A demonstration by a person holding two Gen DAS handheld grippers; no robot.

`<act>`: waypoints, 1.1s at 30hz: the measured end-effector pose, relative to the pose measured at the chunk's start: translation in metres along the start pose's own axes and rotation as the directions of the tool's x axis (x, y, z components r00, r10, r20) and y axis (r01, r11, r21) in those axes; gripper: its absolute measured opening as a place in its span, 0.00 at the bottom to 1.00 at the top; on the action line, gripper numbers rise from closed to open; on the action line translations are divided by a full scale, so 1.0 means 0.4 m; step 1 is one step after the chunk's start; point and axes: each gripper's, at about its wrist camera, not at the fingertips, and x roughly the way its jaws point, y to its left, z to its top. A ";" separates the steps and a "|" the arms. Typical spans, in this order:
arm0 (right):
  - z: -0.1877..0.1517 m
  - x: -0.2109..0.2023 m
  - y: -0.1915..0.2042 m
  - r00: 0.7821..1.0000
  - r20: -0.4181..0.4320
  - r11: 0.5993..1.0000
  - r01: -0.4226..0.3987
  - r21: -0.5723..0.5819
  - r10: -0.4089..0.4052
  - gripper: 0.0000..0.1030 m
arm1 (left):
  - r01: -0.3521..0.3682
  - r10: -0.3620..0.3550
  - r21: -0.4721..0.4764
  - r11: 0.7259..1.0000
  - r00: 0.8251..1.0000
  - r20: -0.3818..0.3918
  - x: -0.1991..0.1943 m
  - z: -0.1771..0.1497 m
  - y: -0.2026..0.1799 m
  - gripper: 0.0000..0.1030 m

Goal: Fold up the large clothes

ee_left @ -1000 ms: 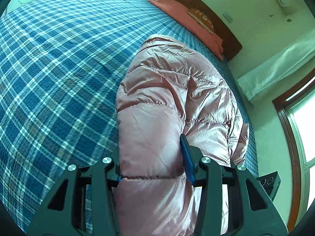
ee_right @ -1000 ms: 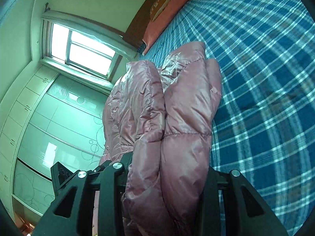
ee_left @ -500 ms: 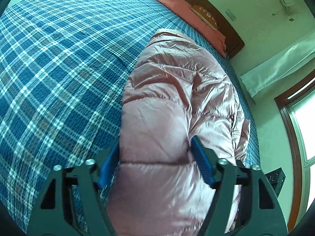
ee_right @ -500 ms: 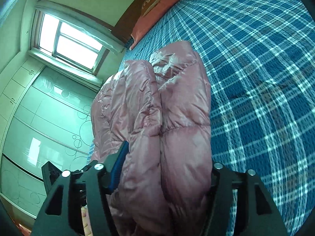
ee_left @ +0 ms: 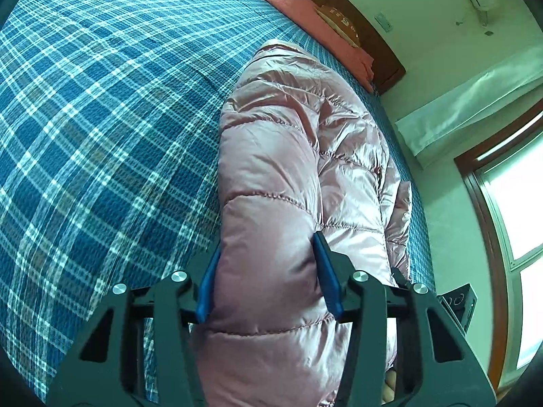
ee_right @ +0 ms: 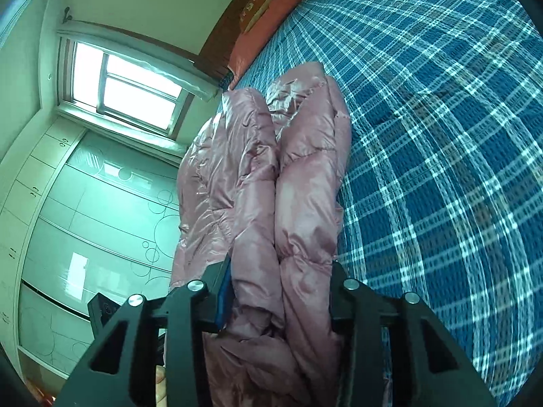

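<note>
A pink padded jacket [ee_left: 292, 176] is seen lying lengthwise on the bed [ee_left: 101, 118], along the bed's edge nearest the window [ee_right: 132, 91], with its far end reaching toward the pillow [ee_left: 315, 17] at the headboard. The near end of the jacket is gripped by the left gripper [ee_left: 268, 271]: a thick fold is pinched between its blue pads [ee_left: 327, 281], which are pressed into the fabric on both sides. In the right wrist view, the same jacket [ee_right: 271, 176] is shown bunched into two long rolls, and both rolls are squeezed between the fingers of the right gripper [ee_right: 281, 288]. The right-hand finger there is largely hidden by the fabric, so its contact can only be presumed. Beyond the bed's edge, a wardrobe [ee_right: 85, 210] is visible below the window.
</note>
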 end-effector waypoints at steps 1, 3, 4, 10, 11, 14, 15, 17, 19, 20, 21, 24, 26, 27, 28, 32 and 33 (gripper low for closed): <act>-0.002 -0.004 -0.005 1.000 -0.002 1.000 0.003 -0.001 -0.003 0.38 | -0.012 0.012 0.015 1.000 1.000 0.003 0.005 -0.005 0.001 0.49; -0.009 -0.002 -0.025 1.000 -0.010 1.000 0.000 0.007 0.000 0.39 | -0.037 0.036 0.034 0.999 0.999 0.006 0.016 -0.010 0.003 0.52; -0.003 0.006 -0.029 1.000 -0.011 1.000 -0.004 0.018 0.004 0.39 | -0.046 0.045 0.042 0.998 0.999 0.008 0.017 -0.010 0.002 0.55; -0.002 -0.002 -0.022 1.000 -0.003 1.000 0.023 0.010 -0.023 0.51 | -0.088 0.087 0.044 0.995 0.996 0.021 0.005 -0.014 0.004 0.71; -0.007 -0.009 -0.023 1.000 -0.001 1.000 0.027 0.009 -0.027 0.52 | -0.100 0.099 0.045 0.994 0.995 0.024 0.000 -0.018 0.004 0.74; -0.027 -0.028 -0.015 0.999 0.008 0.999 0.049 -0.016 -0.049 0.56 | -0.123 0.121 0.050 0.991 0.992 0.036 -0.013 -0.031 0.005 0.77; -0.035 -0.033 -0.013 0.998 0.009 0.998 0.062 -0.028 -0.062 0.57 | -0.131 0.129 0.054 0.990 0.991 0.040 -0.017 -0.035 0.005 0.77; -0.055 -0.047 -0.017 0.997 0.010 0.996 0.082 -0.040 -0.082 0.59 | -0.139 0.137 0.057 0.989 0.990 0.045 -0.023 -0.042 0.006 0.78; -0.075 -0.064 -0.028 0.996 0.010 0.995 0.093 -0.040 -0.093 0.60 | -0.150 0.147 0.064 0.987 0.988 0.046 -0.031 -0.051 0.005 0.78; -0.083 -0.071 -0.034 0.995 0.010 0.995 0.097 -0.037 -0.097 0.60 | -0.155 0.152 0.066 0.986 0.987 0.048 -0.035 -0.055 0.005 0.78; -0.092 -0.081 -0.040 0.995 0.009 0.994 0.101 -0.034 -0.101 0.60 | -0.162 0.159 0.072 0.984 0.986 0.051 -0.040 -0.060 0.004 0.78; -0.123 -0.110 -0.049 0.992 0.009 0.991 0.127 -0.037 -0.127 0.60 | -0.192 0.186 0.107 0.976 0.980 0.067 -0.057 -0.076 -0.004 0.78; -0.141 -0.132 -0.042 0.988 0.013 0.986 0.154 -0.057 -0.153 0.60 | -0.215 0.207 0.128 0.968 0.976 0.074 -0.069 -0.088 -0.010 0.78; -0.153 -0.144 -0.037 0.985 0.017 0.983 0.170 -0.068 -0.169 0.60 | -0.224 0.216 0.135 0.965 0.974 0.073 -0.075 -0.094 -0.012 0.78; -0.161 -0.154 -0.032 0.983 0.021 0.980 0.184 -0.075 -0.183 0.60 | -0.232 0.223 0.140 0.963 0.972 0.074 -0.079 -0.099 -0.014 0.78; -0.199 -0.210 0.000 0.964 0.061 0.956 0.264 -0.130 -0.258 0.60 | -0.288 0.275 0.176 0.941 0.956 0.098 -0.111 -0.126 -0.027 0.78; -0.210 -0.226 0.015 0.955 0.080 0.944 0.294 -0.151 -0.284 0.60 | -0.307 0.290 0.189 0.933 0.950 0.112 -0.121 -0.134 -0.034 0.78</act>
